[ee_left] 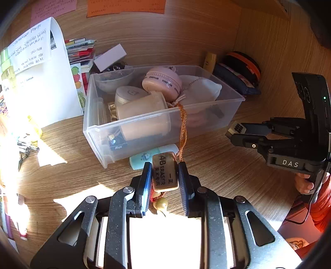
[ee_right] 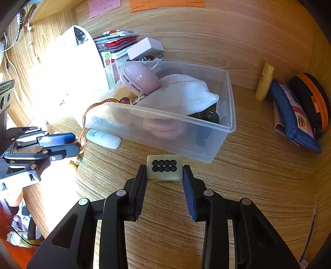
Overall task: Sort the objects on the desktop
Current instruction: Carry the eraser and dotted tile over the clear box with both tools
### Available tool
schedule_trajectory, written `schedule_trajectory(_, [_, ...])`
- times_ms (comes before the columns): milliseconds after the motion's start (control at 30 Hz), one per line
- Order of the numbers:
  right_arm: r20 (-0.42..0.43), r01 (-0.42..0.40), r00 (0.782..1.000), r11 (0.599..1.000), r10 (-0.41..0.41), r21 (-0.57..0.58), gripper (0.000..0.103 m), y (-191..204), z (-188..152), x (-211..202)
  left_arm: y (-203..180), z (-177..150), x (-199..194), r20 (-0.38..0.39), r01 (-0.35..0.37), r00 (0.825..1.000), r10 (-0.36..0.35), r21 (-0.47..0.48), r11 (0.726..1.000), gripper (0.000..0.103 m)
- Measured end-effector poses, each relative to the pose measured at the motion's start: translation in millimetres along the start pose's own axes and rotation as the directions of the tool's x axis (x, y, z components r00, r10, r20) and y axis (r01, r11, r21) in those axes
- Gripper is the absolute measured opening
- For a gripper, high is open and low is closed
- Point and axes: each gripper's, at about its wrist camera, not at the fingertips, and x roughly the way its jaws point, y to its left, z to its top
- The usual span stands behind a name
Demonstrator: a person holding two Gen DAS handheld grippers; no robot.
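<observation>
Clear plastic bin (ee_left: 99,132) sitting on the wooden desk (ee_right: 248,175), left gripper (ee_left: 165,175) clamping a 4B eraser (ee_left: 165,173) just before it, right gripper (ee_right: 164,173) pinching a mahjong tile (ee_right: 164,168) showing 8 circles, bin's lower contents blurring behind the cloudy wall, orange cord (ee_left: 183,128) trailing over the rim.

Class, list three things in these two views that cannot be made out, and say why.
- Sticky-note writing, right wrist view: too small and cut off by the top edge.
- Clear plastic bin bottom contents, left wrist view: covered by the beige cylindrical jar.
- Desk's left side, left wrist view: sun glare.
</observation>
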Motion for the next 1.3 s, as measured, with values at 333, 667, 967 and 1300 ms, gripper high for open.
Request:
schedule_trajectory(333, [0.029,-0.012,0.999,1.0,0.013,-0.009,0.031,9,8,-6,9,4,1,-0.031,-0.014,0.999,0.013,-0.014,1.0,0.024])
schedule_trajectory(667, [-0.002,-0.017,1.0,1.0,0.017,-0.013,0.031,9,2,2,18,-17,-2,-0.079,-0.019,0.997,0.018,-0.004,1.0,0.026])
schedule_trajectory(967, [0.001,-0.011,1.0,1.0,0.011,-0.007,0.031,8,5,2,7,-14,21,-0.108,-0.002,0.994,0.004,0.018,1.0,0.035])
schedule_trajectory(1300, [0.08,0.01,0.997,1.0,-0.011,0.021,0.031,-7,17,-22,16,-4,3,-0.029,-0.051,0.998,0.05,-0.027,0.998,0.023])
